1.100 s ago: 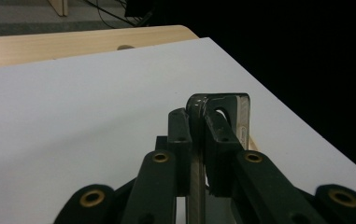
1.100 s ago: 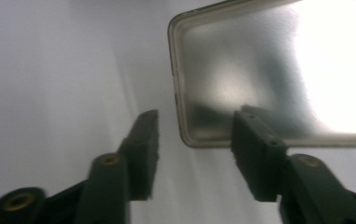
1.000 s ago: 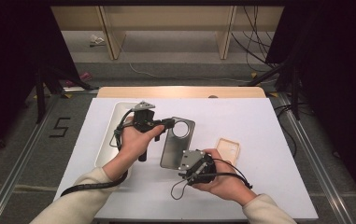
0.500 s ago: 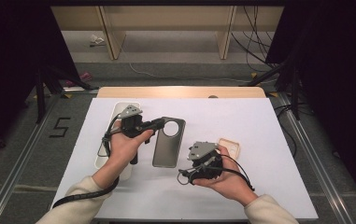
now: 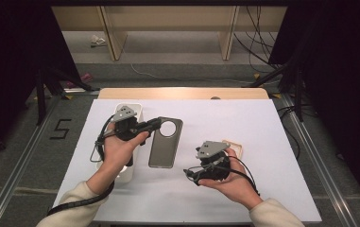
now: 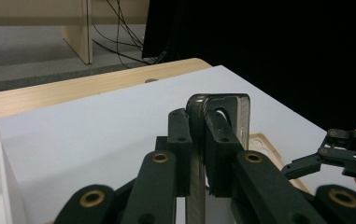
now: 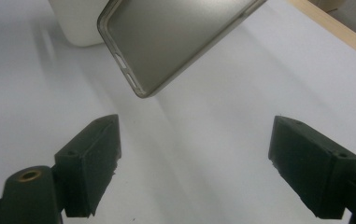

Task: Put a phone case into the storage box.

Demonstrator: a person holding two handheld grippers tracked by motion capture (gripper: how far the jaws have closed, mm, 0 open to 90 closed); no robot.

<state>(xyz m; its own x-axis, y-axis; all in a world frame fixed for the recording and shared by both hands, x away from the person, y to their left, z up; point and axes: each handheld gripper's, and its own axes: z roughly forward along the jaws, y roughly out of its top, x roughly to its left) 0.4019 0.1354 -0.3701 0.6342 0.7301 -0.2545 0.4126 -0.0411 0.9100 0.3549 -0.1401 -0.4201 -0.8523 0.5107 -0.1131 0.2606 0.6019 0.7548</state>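
Observation:
A grey phone case with a round camera hole hangs just above the white table sheet. My left gripper is shut on the case's upper edge; in the left gripper view my left gripper pinches the case edge-on. My right gripper sits below and right of the case, apart from it. Its jaws have just been opening and stand wide, my right gripper with nothing between them. The case's lower end floats ahead of them.
A white bin stands at the left under my left hand. A small tan frame lies on the sheet beside my right hand. The table's wooden far edge runs along the back. My right gripper's jaws show at the left gripper view's right.
The right gripper's jaws have opened wide and come away from the case's lower end. The left gripper has carried the case a little to the left.

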